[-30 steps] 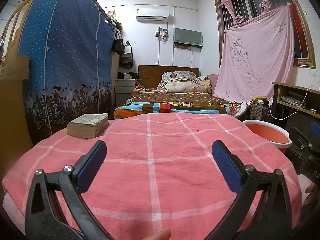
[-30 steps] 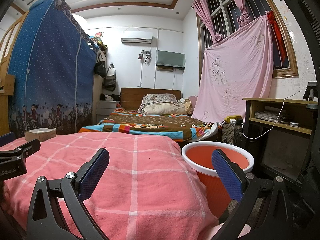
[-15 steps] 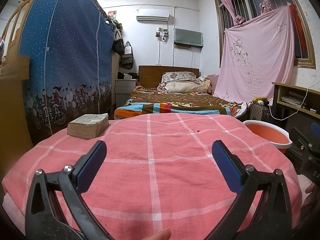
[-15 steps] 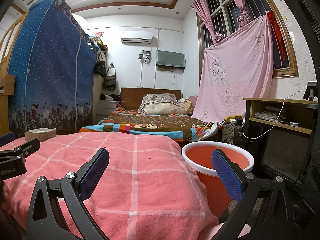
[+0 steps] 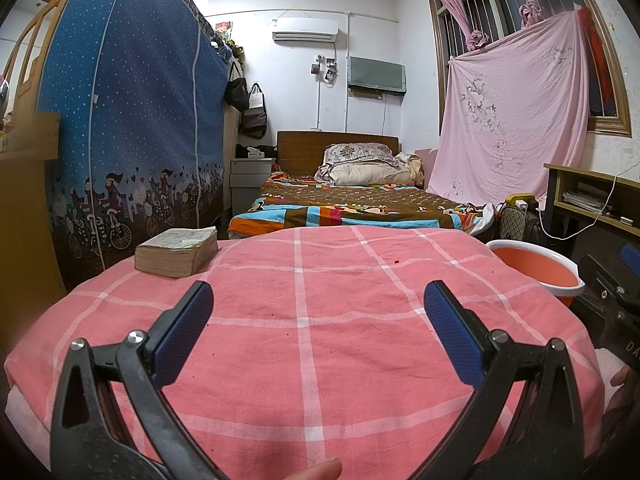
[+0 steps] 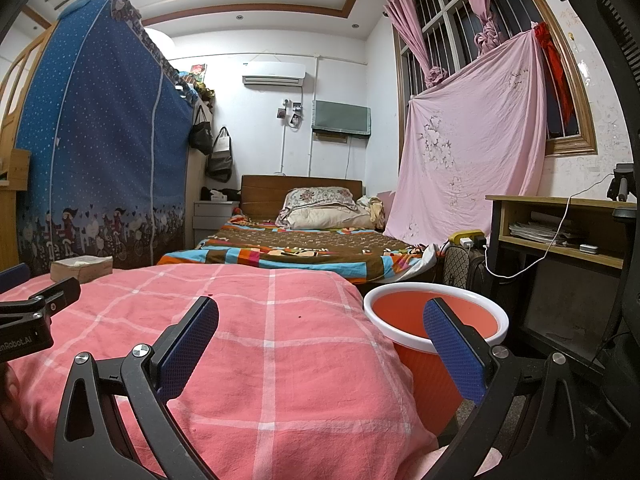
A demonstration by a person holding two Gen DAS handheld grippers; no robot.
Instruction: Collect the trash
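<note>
Left tool (image 5: 318,312): its jaws stand wide apart and grip nothing; it hangs over the middle of the pink checked cloth, blue pads (image 5: 188,328) facing each other.
Right tool (image 6: 320,326): also spread wide with nothing between the pads; it hangs over the right edge of the cloth, its right finger in front of the bin rim.
Surface (image 5: 304,320): covered by the pink cloth with white grid lines; a few tiny dark specks dot the fabric, too small to tell what they are.
Trash: no distinct piece of litter can be made out on the cloth in either view.
Orange bin (image 6: 436,316): a round orange tub with a white rim, standing just beside the right edge of the surface, lower than the cloth top; its inside looks bare orange as far as it shows. In the left wrist view it sits at the far right (image 5: 536,268), well apart from the left tool.
Book (image 5: 176,250): a thick worn block of pages lying flat at the far left corner of the cloth, ahead and left of the left tool, apart from it.
Fingertip (image 5: 316,470): a person's fingertip shows at the bottom edge under the left tool.
Bed (image 5: 344,204): beyond the surface, with a patterned cover and pillows.
</note>
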